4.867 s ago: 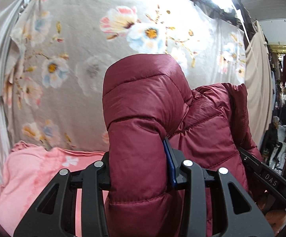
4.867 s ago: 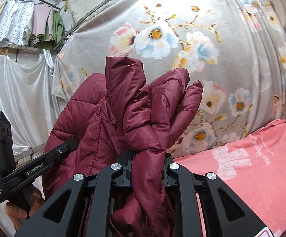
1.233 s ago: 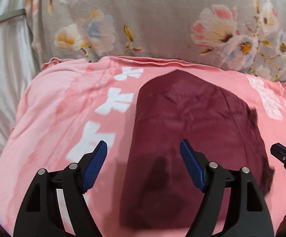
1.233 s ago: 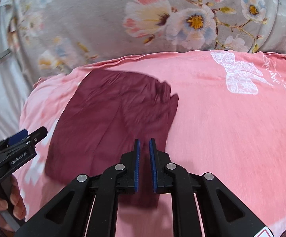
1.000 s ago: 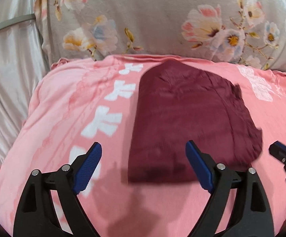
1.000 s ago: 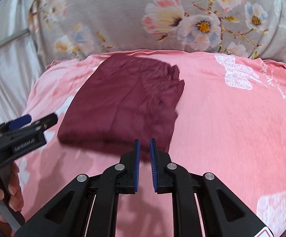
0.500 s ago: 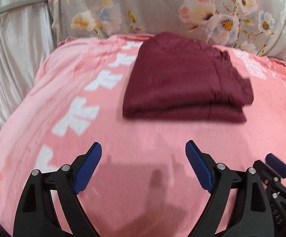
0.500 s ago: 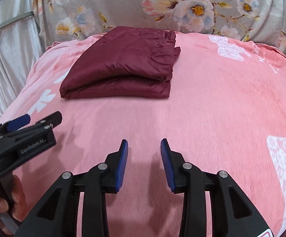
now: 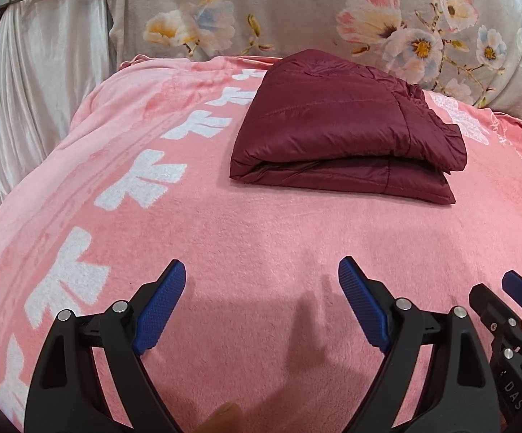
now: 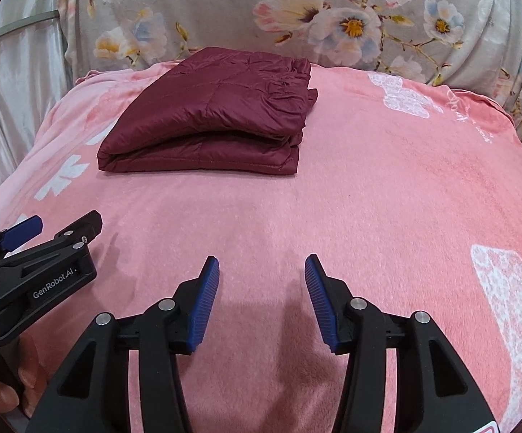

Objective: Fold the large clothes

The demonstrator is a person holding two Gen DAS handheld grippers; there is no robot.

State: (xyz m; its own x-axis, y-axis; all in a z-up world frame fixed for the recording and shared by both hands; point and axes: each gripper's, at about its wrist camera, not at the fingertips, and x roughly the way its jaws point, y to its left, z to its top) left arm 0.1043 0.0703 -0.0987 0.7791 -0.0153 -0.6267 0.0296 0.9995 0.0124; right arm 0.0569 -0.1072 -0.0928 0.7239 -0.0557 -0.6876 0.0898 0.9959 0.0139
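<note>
Although both tools had nothing between their pads, the scene was dominated by the pink blanket (image 9: 261, 238) covering the bed, printed with white figures and backed by a grey floral curtain (image 10: 224, 11) with pale satin drapery (image 9: 44, 83) at the left. On the far part of that blanket lay the maroon quilted jacket (image 9: 340, 133), folded into a flat, squarish stack of layers whose long axis ran across the view, its folded edge turned toward the cameras and its gathered, wrinkled side to the right. It lay ahead of both tools and well apart from them. The left hand-held gripper (image 9: 262, 306) hung low over bare blanket with its jaws spread wide and released; the jacket sat ahead and slightly right of its centre line. The right hand-held gripper (image 10: 262, 297) was likewise empty, its jaws opening, with the jacket ahead and left of it. Neither appeared clearly nearer. Judged from this arrangement, the folding looked complete, and any further move would be a forward reach to the stack's near edge. A fingertip (image 9: 224, 413) showed at the lower border.
</note>
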